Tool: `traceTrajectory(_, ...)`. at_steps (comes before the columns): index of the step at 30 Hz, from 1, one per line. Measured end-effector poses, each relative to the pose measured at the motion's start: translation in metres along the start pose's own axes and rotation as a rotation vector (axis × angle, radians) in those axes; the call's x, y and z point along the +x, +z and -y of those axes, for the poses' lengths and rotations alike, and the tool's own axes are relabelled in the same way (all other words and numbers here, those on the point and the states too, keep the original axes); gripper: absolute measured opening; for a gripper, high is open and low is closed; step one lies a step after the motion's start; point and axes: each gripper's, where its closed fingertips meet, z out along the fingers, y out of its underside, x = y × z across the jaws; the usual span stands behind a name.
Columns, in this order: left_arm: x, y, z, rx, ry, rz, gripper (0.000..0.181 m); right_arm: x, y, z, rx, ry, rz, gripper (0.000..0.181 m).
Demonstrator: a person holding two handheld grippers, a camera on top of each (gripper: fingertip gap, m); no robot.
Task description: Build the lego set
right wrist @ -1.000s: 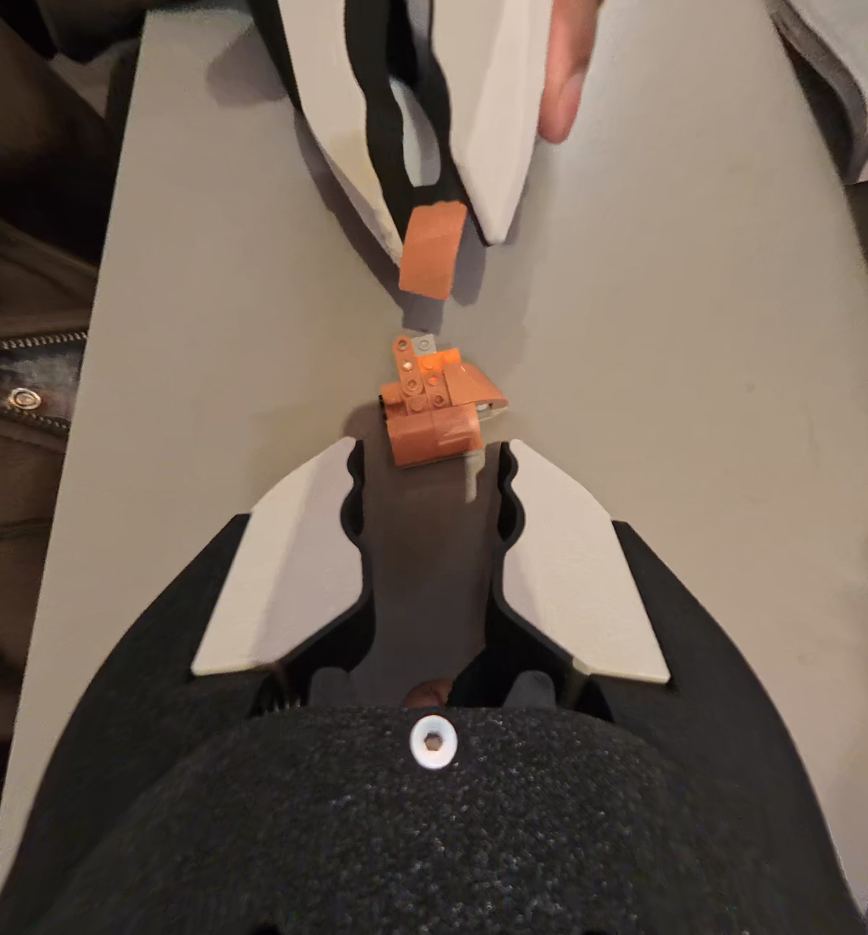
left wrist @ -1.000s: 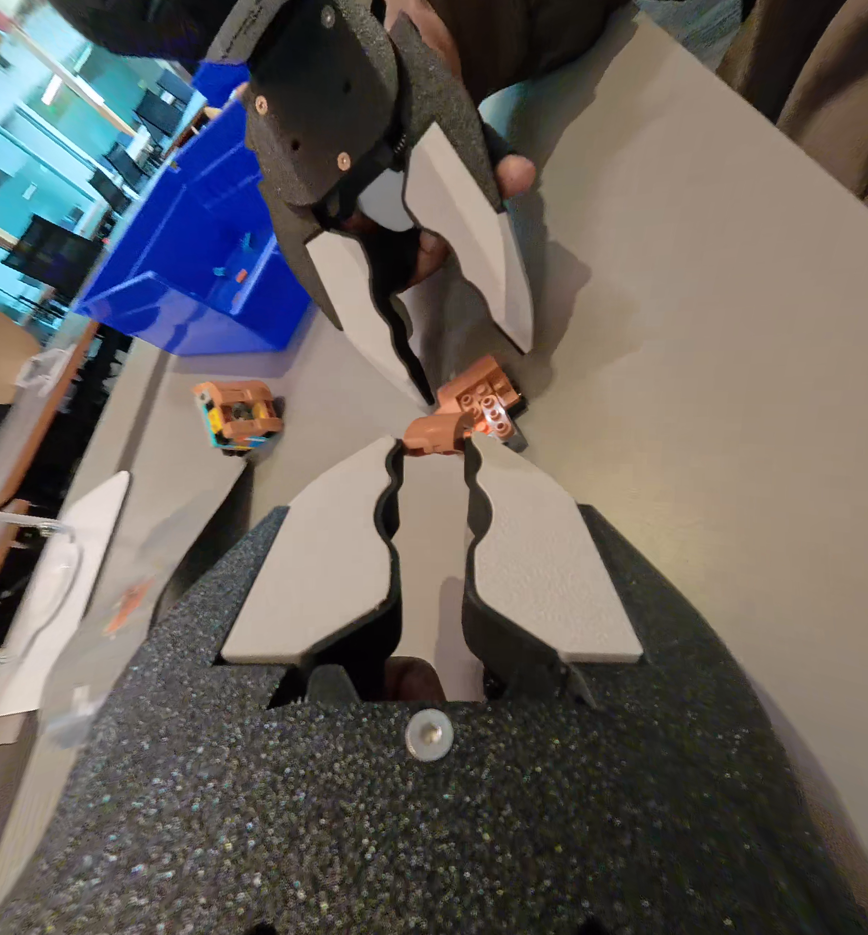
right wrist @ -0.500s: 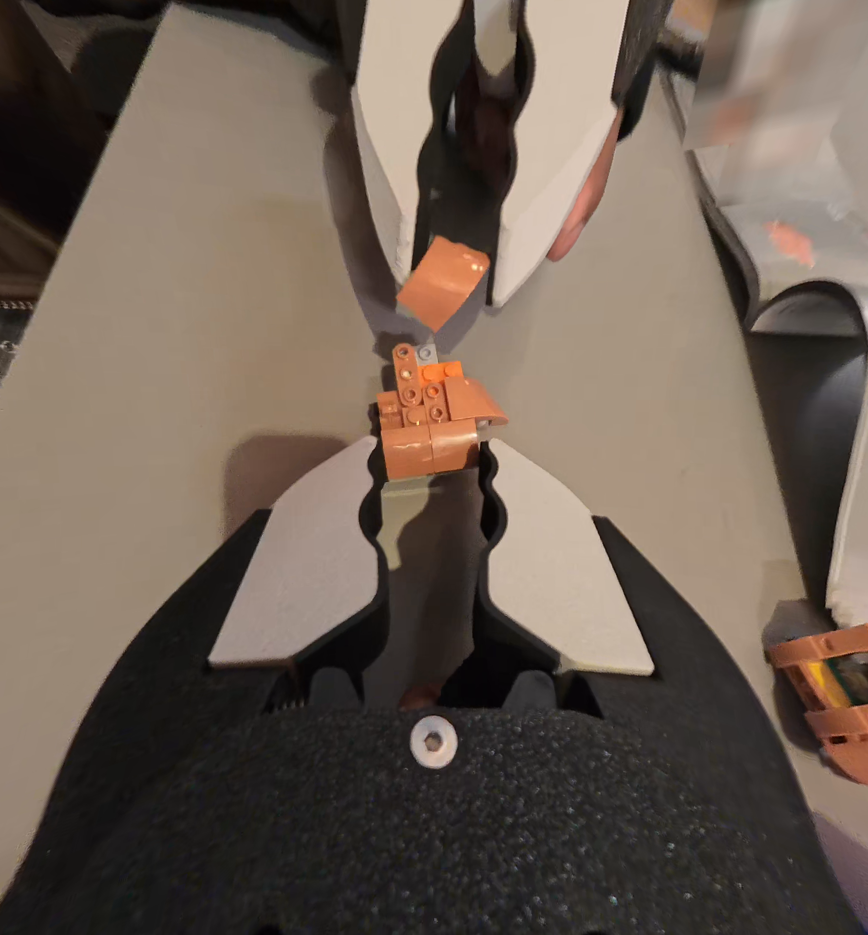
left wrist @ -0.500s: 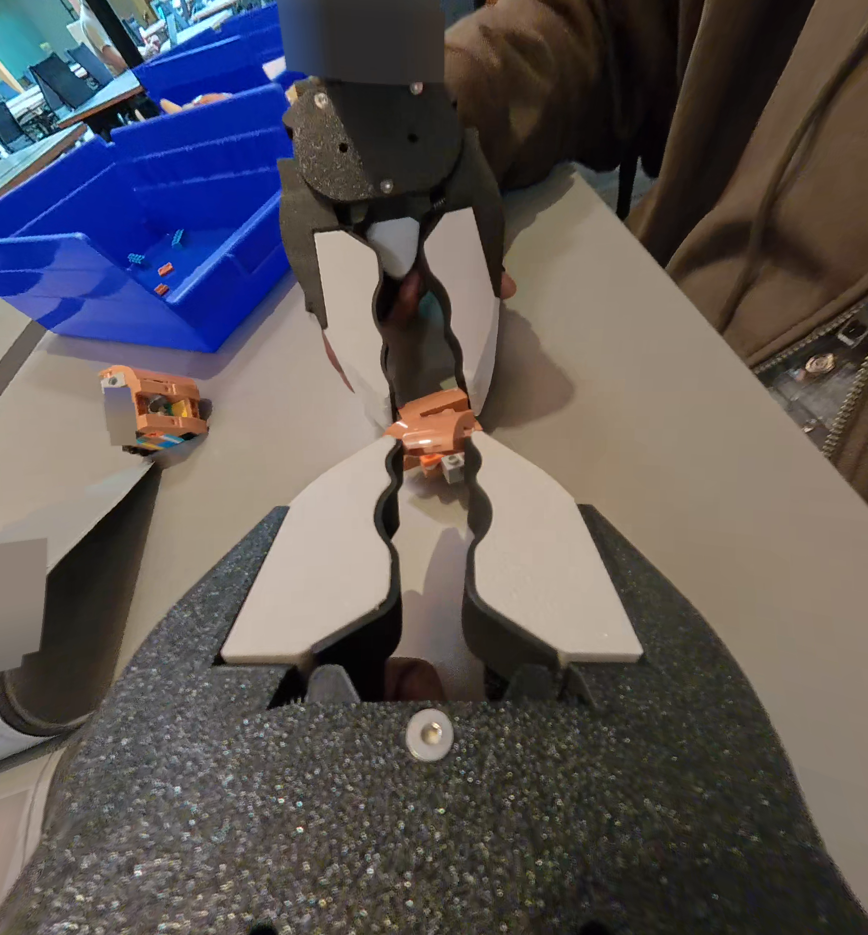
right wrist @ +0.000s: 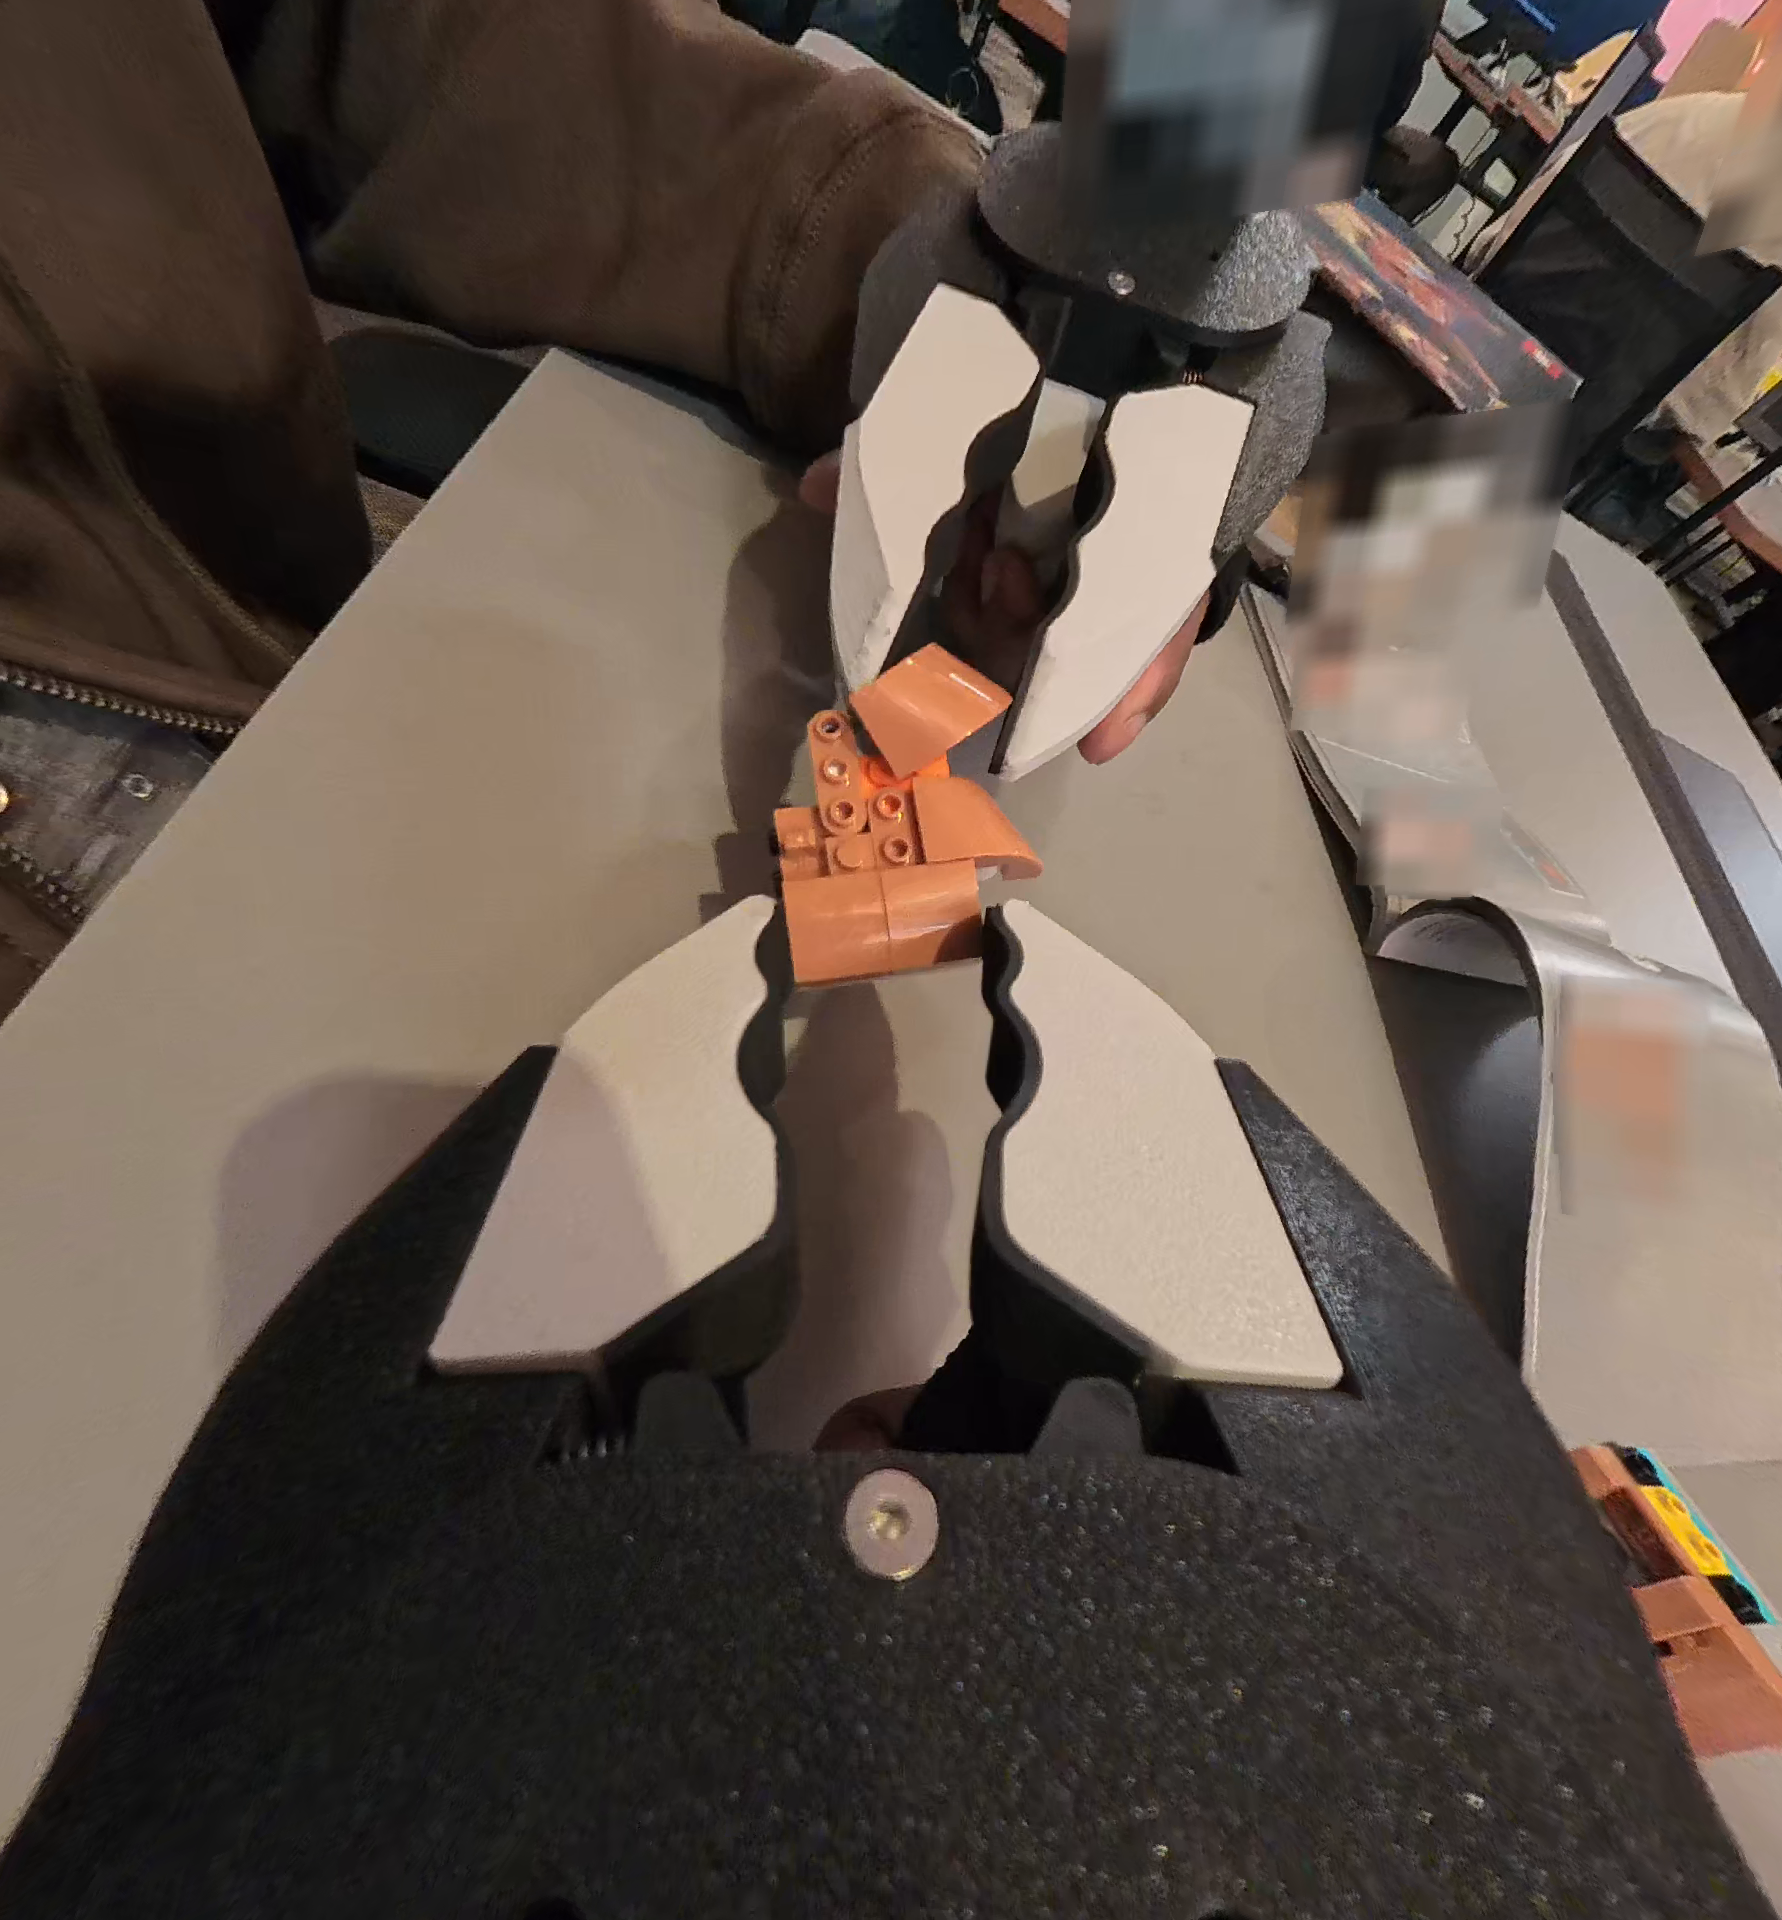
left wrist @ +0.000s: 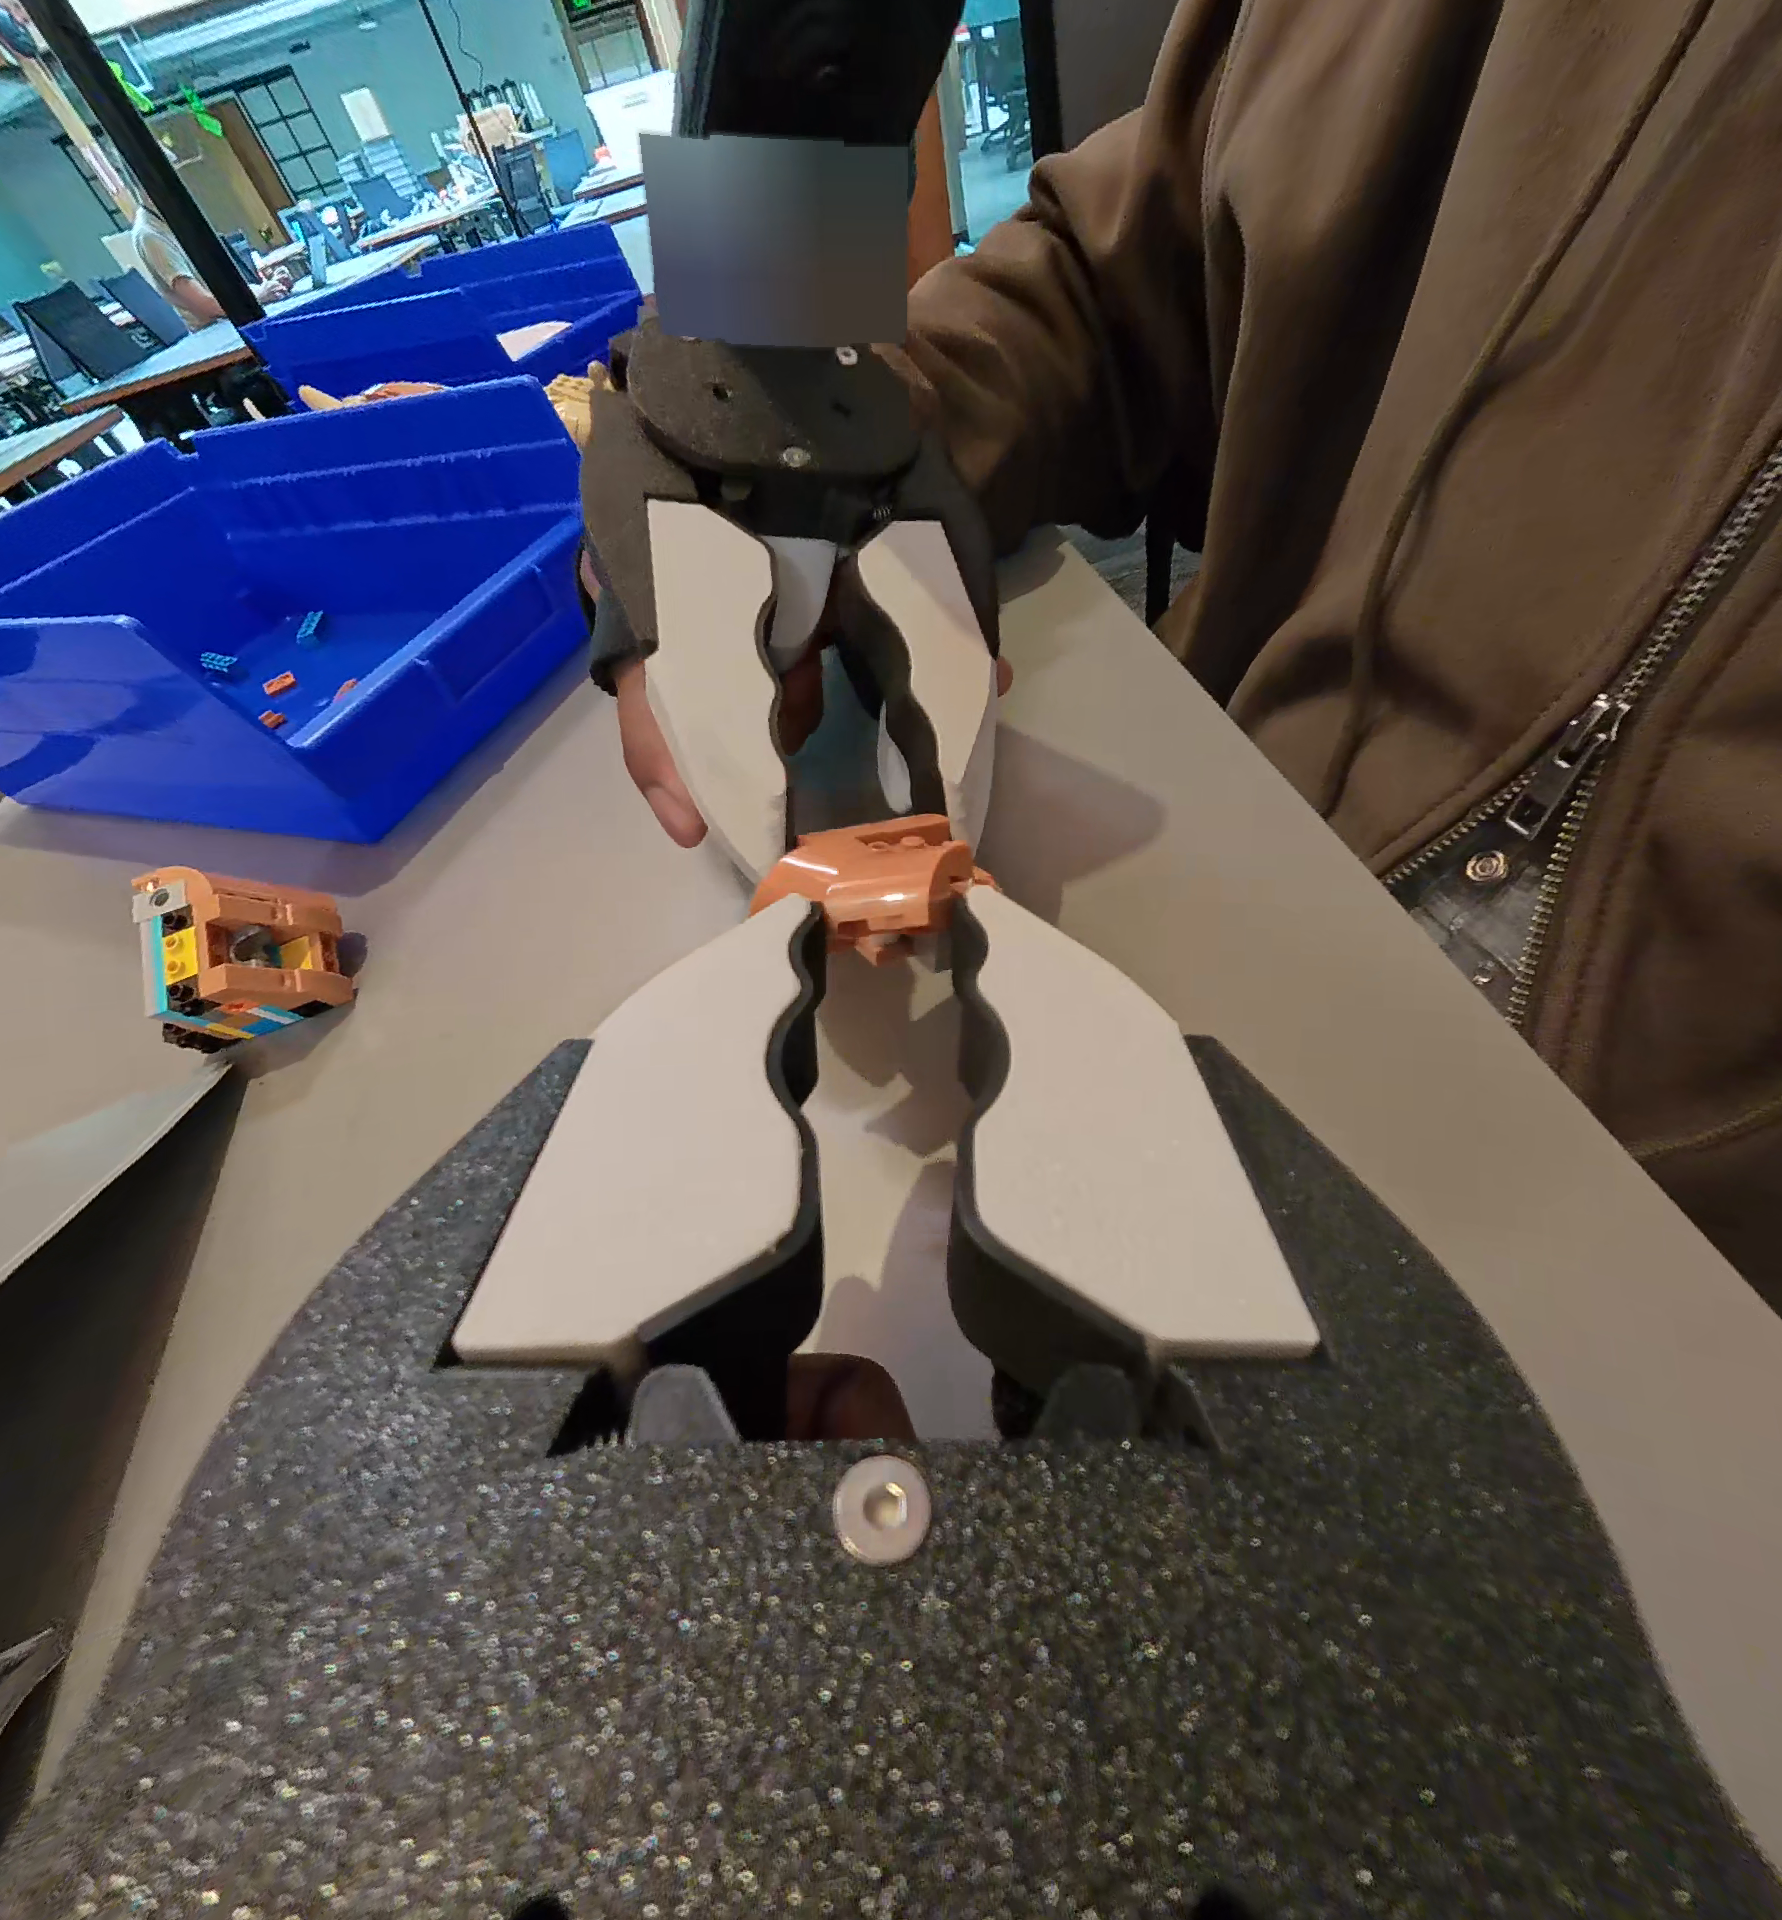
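orange curved brick (right wrist: 925, 704), tilted in the left tongs (right wrist: 931, 740); right tongs (right wrist: 885, 914) clamp the studs-up assembly (right wrist: 882, 883).

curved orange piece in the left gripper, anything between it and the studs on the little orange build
Nothing visible does. The smooth curved orange lego piece pinched in the left gripper hangs just above the exposed studs of the small orange brick assembly clamped by the right gripper, with only open air between them.

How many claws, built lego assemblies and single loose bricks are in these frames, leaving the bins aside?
Claws: 2 (left claw, right claw)
Lego assemblies: 2 (small assembly, larger assembly)
Single curved brick: 1
Total: 5
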Motion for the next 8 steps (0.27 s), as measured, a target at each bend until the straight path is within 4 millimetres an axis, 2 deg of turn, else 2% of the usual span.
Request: traceTrajectory(8, 0.005, -0.002, 0.010, 0.053, -0.023, -0.033, 0.023, -0.001, -0.003, 0.012, 0.093, -0.050, -0.023, 0.036)
